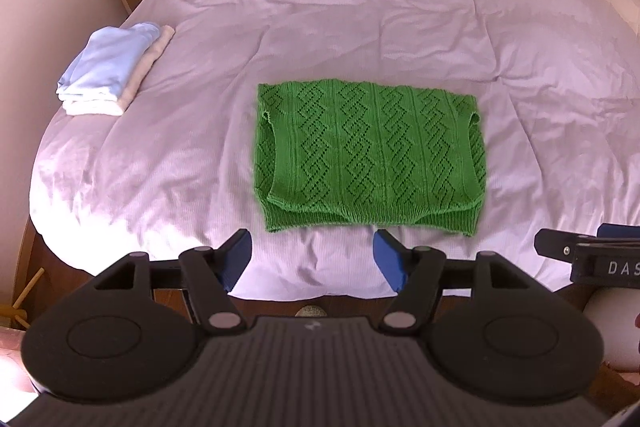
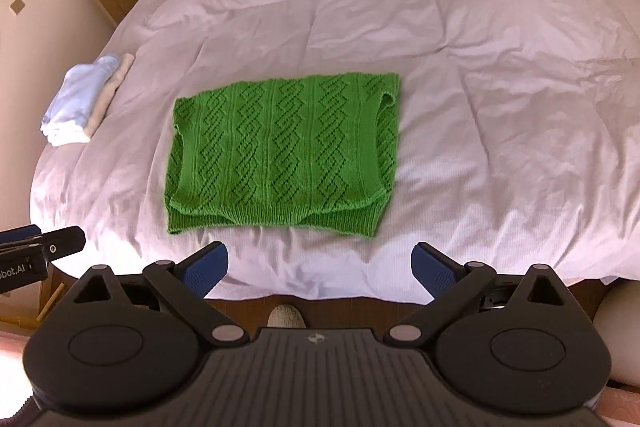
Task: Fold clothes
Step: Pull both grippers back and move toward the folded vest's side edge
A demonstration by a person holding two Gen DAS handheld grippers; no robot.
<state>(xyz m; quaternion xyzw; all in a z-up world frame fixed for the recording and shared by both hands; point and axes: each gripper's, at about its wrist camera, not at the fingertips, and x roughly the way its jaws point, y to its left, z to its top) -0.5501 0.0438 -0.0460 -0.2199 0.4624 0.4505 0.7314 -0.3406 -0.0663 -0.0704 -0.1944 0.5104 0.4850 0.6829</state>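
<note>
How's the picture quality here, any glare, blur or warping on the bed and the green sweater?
Left wrist view: strong fisheye curve, dark corners, bed bright but not washed out, green sweater sharp. Right wrist view: same warping, sweater pattern crisp, folded pile slightly soft near the edge.

Both wrist cameras are looking forward and down from the bed's foot, sharing the folded green lace-knit sweater point(image 1: 370, 153) point(image 2: 282, 155) on the white-quilted bed point(image 1: 360, 7) point(image 2: 480, 67).

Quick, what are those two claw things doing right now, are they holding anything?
Left gripper: open, holding nothing, short of the green knit top.
Right gripper: open, holding nothing, also short of the top.
</note>
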